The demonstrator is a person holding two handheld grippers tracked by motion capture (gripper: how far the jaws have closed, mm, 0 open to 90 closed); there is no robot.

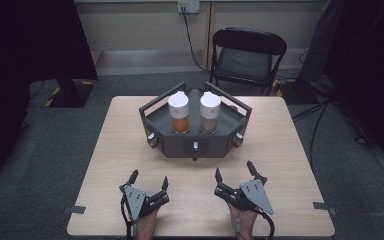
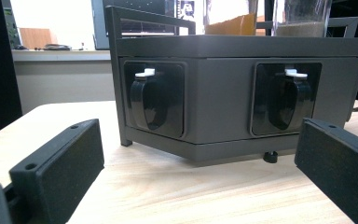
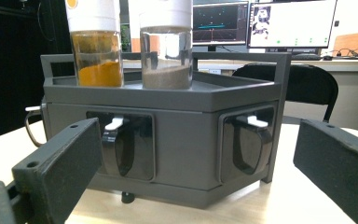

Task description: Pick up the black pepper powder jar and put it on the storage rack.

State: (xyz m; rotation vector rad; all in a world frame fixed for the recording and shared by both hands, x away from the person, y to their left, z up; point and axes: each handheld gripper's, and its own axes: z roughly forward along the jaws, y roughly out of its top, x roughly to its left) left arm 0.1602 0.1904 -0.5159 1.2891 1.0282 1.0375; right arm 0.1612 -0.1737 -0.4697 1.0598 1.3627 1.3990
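Note:
A dark grey six-sided rack [image 1: 195,141] stands at the table's middle, with railings on top and black handles set in its side faces. On it stand two clear jars with white lids: one with orange powder [image 1: 178,113] on the left, one with brown powder [image 1: 210,112] on the right. My left gripper [image 1: 149,181] rests near the front edge, open, nothing between its jaws. My right gripper [image 1: 235,171] rests beside it, also open and empty. In the left gripper view the rack [image 2: 233,93] shows two handles. In the right gripper view the orange jar [image 3: 95,44] and brown jar [image 3: 166,46] stand on the rack [image 3: 177,135].
A black folding chair [image 1: 246,57] stands behind the table's far edge. A dark stand base [image 1: 70,92] sits on the floor at far left, cables at right. Bare tabletop [image 1: 120,145] lies on both sides of the rack. Monitors [image 3: 265,21] glow in the background.

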